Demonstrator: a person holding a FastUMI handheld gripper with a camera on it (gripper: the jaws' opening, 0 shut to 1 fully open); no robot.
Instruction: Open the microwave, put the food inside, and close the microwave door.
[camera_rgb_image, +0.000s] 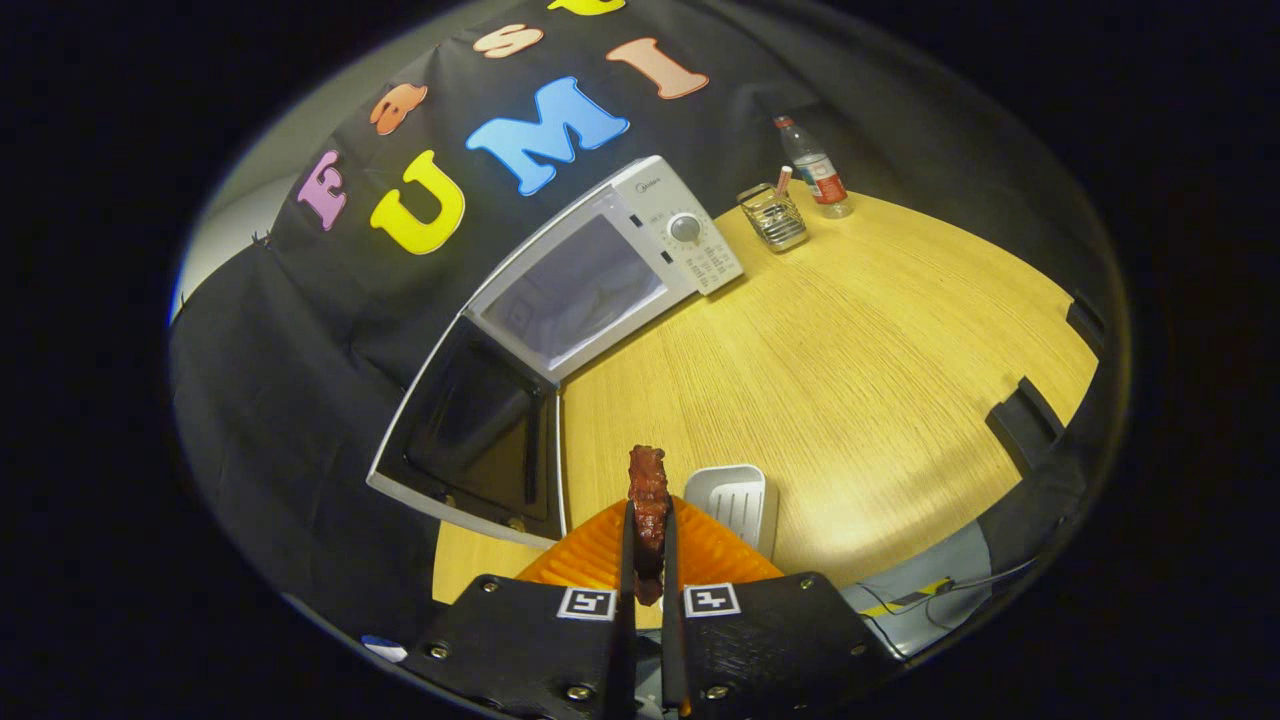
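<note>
Gripper (648, 545) clamped narrowly on lumpy, glossy reddish-brown food (648, 495), held upright above ridged orange plate (590, 555). Beyond the fingers, boxy white microwave (600, 265) on wood-grain table (850, 350), dark-glass door (470, 430) swung open. Beside plate, ribbed white tray (735, 495).

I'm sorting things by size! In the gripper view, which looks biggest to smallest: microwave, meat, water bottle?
1. microwave, door open.
2. and 3. meat, pinched in the gripper, and water bottle look alike; meat is nearer, so unsure.
</note>
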